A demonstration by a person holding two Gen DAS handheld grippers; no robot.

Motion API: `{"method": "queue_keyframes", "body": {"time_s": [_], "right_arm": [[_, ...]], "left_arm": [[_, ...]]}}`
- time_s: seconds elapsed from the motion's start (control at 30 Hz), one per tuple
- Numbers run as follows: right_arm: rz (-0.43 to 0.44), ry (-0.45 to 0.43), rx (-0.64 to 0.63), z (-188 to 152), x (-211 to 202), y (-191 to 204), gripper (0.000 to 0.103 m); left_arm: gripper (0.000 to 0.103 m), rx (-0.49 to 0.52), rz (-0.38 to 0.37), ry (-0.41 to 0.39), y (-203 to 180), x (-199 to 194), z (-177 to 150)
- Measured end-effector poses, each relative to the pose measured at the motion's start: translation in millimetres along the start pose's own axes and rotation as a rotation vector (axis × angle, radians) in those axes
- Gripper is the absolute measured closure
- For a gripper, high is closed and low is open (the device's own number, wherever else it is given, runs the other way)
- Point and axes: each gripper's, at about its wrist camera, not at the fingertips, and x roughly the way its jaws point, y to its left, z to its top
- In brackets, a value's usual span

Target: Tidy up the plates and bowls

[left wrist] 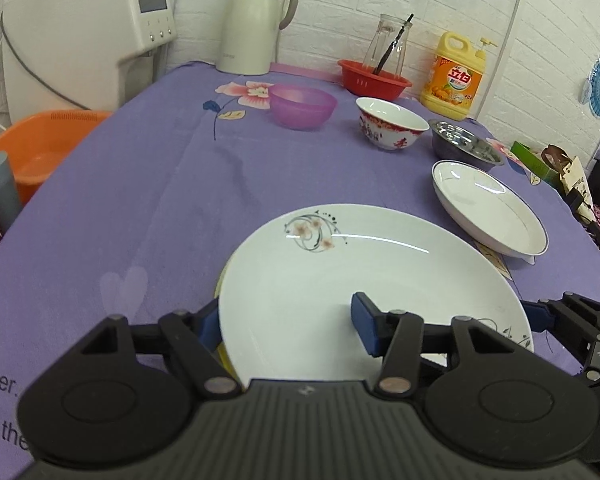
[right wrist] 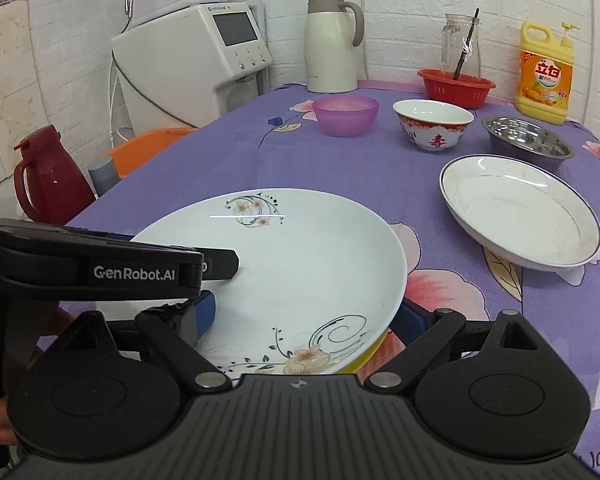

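The floral plate [left wrist: 340, 280] is lying near the front edge of the table [left wrist: 140, 208], on top of something yellow [left wrist: 222, 356] that is peeking out under its rim. The left gripper [left wrist: 288, 328] is straddling the plate's left rim with its jaws spread wide: one blue pad [left wrist: 210, 326] is sitting outside the rim, the other [left wrist: 364, 328] over the plate's inner face. The right gripper [right wrist: 308, 316] is standing wide as well, its pads [right wrist: 202, 314] flanking the plate's near right rim; whether either is pressing the plate I cannot tell.

Toward the right edge, the blue-rimmed plate [right wrist: 520, 208] is lying apart from the floral one. Behind it, in a row across the table, are standing the steel bowl [right wrist: 528, 140], the red-patterned bowl [right wrist: 432, 124] and the purple bowl [right wrist: 346, 114]. Along the back edge are sitting the thermos jug [right wrist: 332, 44], a red basket [right wrist: 456, 86] holding a glass bottle [right wrist: 460, 46], and a yellow detergent bottle [right wrist: 544, 76].
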Motion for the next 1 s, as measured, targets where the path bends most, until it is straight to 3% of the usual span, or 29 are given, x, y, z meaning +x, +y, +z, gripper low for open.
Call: {"method": "queue_keyframes", "body": {"time_s": [0.13, 0.2, 0.33, 0.5, 1.0], "right_arm": [[0.004, -0.010, 0.007, -2, -1, -4, 0.000], [-0.001, 0.000, 0.016, -4, 0, -6, 0.000], [0.035, 0.041, 0.053, -9, 5, -11, 0.000], [0.015, -0.056, 0.124, -4, -11, -23, 0.000], [-0.088, -0.111, 0.308, -10, -36, -95, 0.000]], "left_arm": [[0.041, -0.004, -0.024, 0.004, 3, 3, -3], [0.026, -0.011, -0.041, -0.025, 2, -2, -2], [0.026, 0.041, 0.000, -0.096, -5, -20, 4], [0.024, 0.036, -0.021, -0.126, -6, -30, 17], [0.024, 0.133, -0.093, -0.099, -73, -5, 36]]}}
